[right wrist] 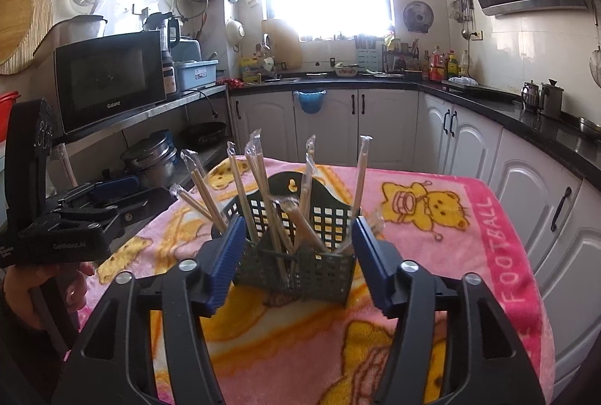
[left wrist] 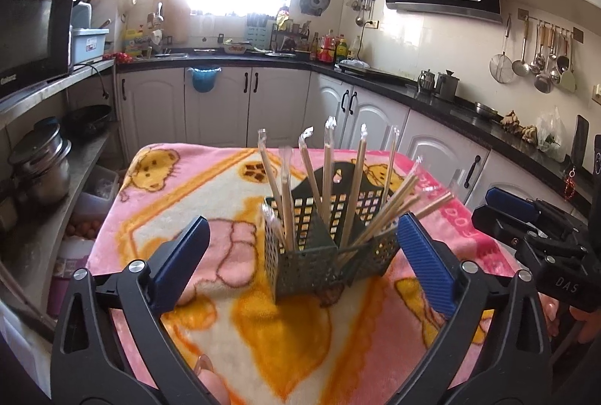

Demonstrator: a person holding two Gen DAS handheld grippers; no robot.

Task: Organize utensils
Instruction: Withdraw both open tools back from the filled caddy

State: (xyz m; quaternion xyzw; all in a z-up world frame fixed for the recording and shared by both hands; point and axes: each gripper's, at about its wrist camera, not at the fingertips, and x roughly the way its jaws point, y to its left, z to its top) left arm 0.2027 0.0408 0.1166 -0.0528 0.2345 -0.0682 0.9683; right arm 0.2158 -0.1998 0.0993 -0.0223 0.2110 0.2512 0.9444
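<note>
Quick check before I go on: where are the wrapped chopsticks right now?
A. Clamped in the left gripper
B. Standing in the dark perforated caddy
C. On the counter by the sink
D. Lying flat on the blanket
B: the chopsticks all stand upright or leaning inside the caddy on the blanket; the left gripper and right gripper both stand open with nothing held.

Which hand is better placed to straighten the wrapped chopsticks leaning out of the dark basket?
Right, probably. The right tool stands open closely flanking the dark perforated plastic basket; the left tool sits wider and farther back.
</note>
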